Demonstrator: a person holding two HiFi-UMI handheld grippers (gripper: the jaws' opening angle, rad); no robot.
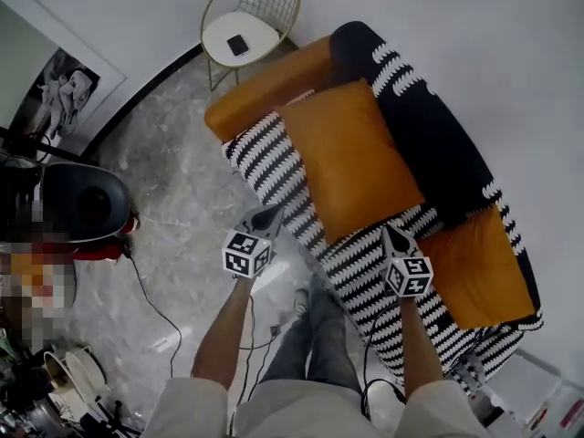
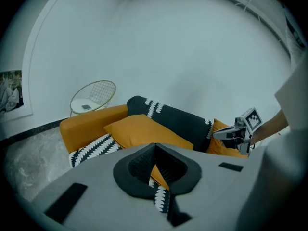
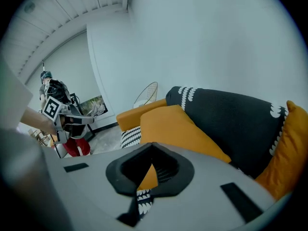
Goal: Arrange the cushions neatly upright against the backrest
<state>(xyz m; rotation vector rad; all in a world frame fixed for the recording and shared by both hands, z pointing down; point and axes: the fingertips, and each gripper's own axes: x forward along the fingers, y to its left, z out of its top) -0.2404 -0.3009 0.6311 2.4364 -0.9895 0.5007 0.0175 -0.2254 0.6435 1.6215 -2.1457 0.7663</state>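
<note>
A large orange cushion (image 1: 351, 158) (image 2: 144, 131) (image 3: 178, 129) lies slanted on the sofa's black-and-white striped seat (image 1: 274, 162), its far edge at the dark backrest (image 1: 429, 144). A second orange cushion (image 1: 474, 267) (image 3: 293, 148) rests at the sofa's right end. My left gripper (image 1: 271, 211) (image 2: 155, 148) hovers over the seat's front edge, left of the big cushion, shut and holding nothing. My right gripper (image 1: 392, 233) (image 3: 153, 148) hangs above the seat by that cushion's near corner, also shut and bare.
An orange armrest (image 1: 265, 85) closes the sofa's far end. Behind it stands a wire chair (image 1: 248, 26) with a dark item on its white seat. A black round object (image 1: 87, 203) and a cable (image 1: 151, 299) are on the marble floor at left. The person's legs (image 1: 310, 345) stand close to the sofa front.
</note>
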